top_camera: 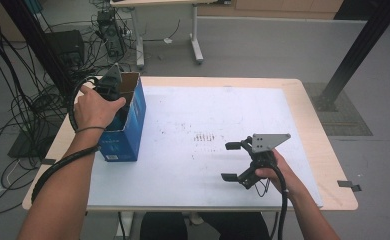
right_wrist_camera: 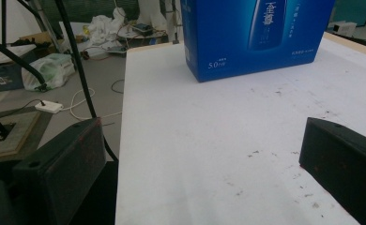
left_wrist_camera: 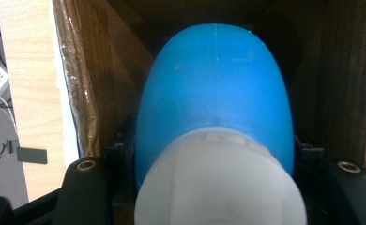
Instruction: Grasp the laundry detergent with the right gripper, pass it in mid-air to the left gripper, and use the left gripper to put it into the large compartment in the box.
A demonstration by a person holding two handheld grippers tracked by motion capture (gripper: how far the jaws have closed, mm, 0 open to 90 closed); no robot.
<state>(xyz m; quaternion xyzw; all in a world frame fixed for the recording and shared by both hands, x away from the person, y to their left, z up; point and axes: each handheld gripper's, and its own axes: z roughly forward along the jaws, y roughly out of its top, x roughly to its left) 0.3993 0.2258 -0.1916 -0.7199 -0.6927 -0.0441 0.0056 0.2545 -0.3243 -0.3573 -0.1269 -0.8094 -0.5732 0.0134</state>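
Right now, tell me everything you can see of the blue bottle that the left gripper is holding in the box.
The blue bottle is smooth, rounded plastic by its look, with a faint mould seam down its middle and a white ribbed cap nearest the camera. It lies lengthwise between the jaws of the left gripper, which press on both its sides, cap end toward the hand. It sits inside the open blue cardboard box, with brown inner walls close on either side. Its far end and any label are hidden.

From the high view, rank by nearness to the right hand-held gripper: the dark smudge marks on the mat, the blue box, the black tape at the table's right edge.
1. Dark smudge marks, just up-left of the right hand-held gripper.
2. Black tape, right edge.
3. Blue box, far left.
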